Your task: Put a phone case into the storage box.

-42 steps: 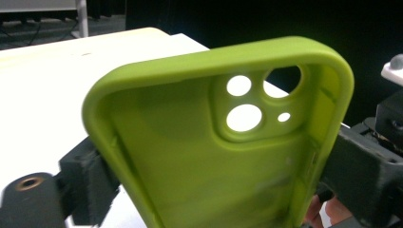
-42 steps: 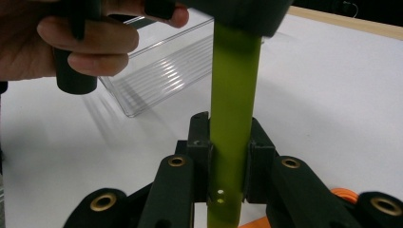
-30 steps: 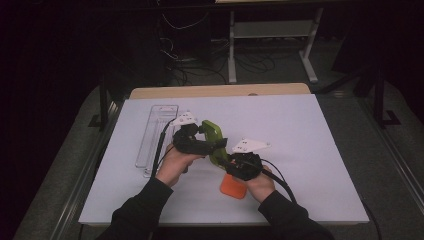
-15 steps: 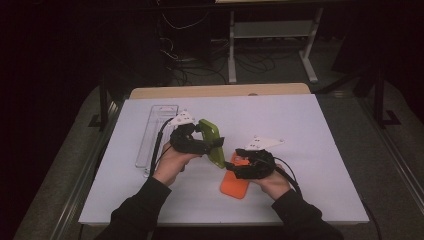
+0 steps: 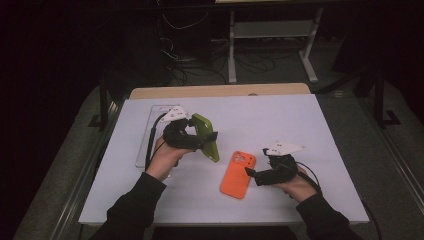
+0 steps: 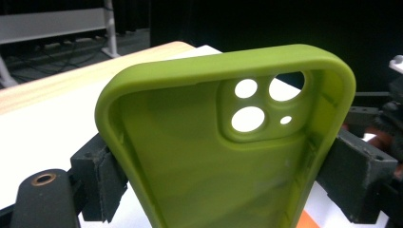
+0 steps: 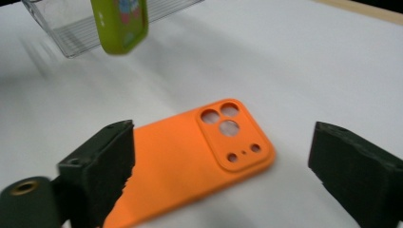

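Note:
A green phone case [image 5: 206,137] stands tilted above the table, and my left gripper [image 5: 200,141] is shut on its two long edges. In the left gripper view the green case [image 6: 209,156] shows its hollow inside and camera holes, with a pad [image 6: 102,183] pressed on each side. An orange phone case [image 5: 238,174] lies flat on the white table, camera holes at its far end. My right gripper [image 5: 251,174] sits just right of it. Its jaws have just been opening and now stand wide apart in the right gripper view, either side of the orange case [image 7: 190,156], touching nothing.
A clear plastic tray [image 5: 148,135] lies at the table's left, behind my left hand, and also shows far off as the clear tray [image 7: 71,28]. The white sheet [image 5: 310,125] has bare room to the right and far side. A wooden table edge [image 5: 220,91] runs along the back.
My right gripper has opened and drawn away to the right, leaving the orange case flat on the table. The left hand has kept still with the green case.

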`<state>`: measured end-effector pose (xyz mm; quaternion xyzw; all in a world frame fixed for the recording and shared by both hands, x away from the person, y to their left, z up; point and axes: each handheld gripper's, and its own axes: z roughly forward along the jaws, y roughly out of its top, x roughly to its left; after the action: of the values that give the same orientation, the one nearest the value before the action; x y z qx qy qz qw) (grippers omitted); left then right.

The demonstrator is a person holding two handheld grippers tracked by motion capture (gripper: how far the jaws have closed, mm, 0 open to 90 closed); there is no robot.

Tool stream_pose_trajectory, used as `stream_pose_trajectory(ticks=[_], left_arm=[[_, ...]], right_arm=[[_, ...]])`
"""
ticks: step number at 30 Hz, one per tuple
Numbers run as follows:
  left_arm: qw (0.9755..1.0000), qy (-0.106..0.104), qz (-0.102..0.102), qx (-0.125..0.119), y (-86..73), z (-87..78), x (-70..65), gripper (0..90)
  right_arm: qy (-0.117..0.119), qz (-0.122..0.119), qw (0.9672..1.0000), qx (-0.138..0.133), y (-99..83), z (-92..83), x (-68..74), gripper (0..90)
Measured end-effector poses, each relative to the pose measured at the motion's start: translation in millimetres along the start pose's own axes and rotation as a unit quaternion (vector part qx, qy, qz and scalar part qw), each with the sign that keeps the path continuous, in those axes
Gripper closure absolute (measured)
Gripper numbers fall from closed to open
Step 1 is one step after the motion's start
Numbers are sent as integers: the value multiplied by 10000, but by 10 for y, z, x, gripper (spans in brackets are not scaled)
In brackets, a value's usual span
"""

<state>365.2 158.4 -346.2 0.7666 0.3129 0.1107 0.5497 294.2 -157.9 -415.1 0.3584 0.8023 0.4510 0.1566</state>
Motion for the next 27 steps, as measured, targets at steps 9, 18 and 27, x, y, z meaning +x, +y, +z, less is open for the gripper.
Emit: stream_pose_trajectory(ticks=[9, 18, 27], left_arm=[[9993, 320, 118, -118, 209, -119, 164, 136], [9968, 760, 167, -189, 313, -231, 380, 136], [9907, 1319, 100, -335, 414, -314, 678, 136]], right_arm=[[-39, 158, 9998, -123, -203, -151, -115, 0], [-130, 41, 9998, 118, -328, -180, -126, 0], [-253, 43, 9996, 93, -345, -214, -138, 0]])
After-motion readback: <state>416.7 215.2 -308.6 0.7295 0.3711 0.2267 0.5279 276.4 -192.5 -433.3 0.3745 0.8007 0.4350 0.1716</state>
